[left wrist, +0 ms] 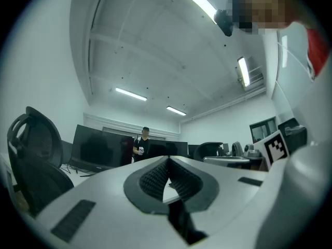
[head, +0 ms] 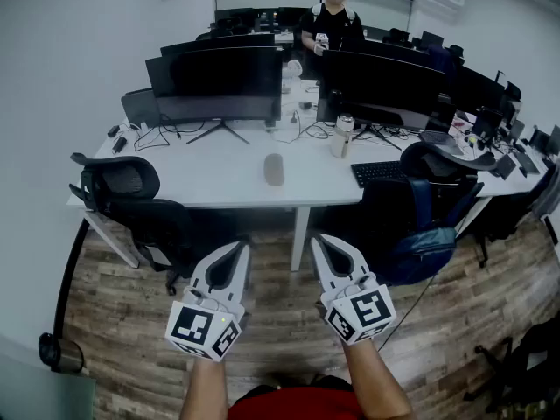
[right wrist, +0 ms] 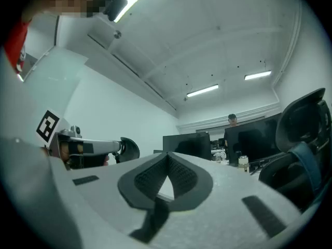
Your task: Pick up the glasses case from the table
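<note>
The glasses case (head: pixel 274 169) is a grey oval lying on the white table (head: pixel 219 180), near its front edge and in front of the monitors. Both grippers hang over the wooden floor, short of the table and pointing toward it. My left gripper (head: pixel 242 247) sits below and left of the case; my right gripper (head: pixel 317 238) sits below and right of it. Each has its jaws together with nothing between them. In the left gripper view the left gripper (left wrist: pixel 168 158) shows its ribbed pads meeting at the tip, and the right gripper (right wrist: pixel 167 154) looks the same in its own view.
Black monitors (head: pixel 219 81) line the table. A tumbler (head: pixel 341 136) and a keyboard (head: pixel 378 172) lie right of the case. Black office chairs (head: pixel 131 199) stand at the table's front, one with a blue backpack (head: pixel 426 248). A person (head: pixel 331 26) stands at the back.
</note>
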